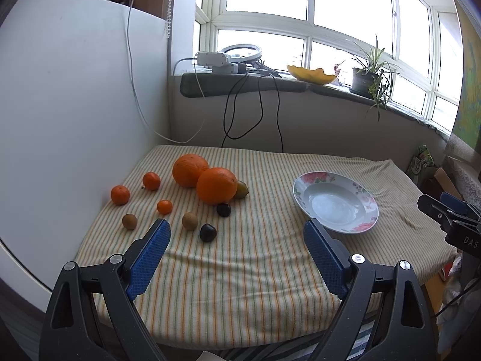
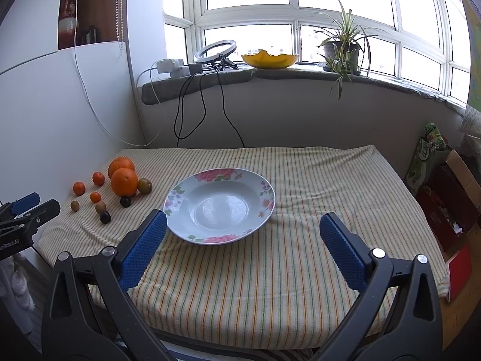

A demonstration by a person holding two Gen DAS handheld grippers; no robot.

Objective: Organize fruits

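**Both grippers spread, fruit untouched on cloth**

Left gripper hovers above the striped tablecloth, blue fingers spread wide, holding nothing. Right gripper likewise spread and empty, over the near rim of the floral plate. Plate holds no fruit. All fruit sits in a cluster at the cloth's left side: two large oranges touching each other, three small tangerines, two brown kiwi-like fruits, two dark plums, one greenish fruit tucked behind the nearer orange. On the windowsill: yellow bowl, potted plant, ring light.
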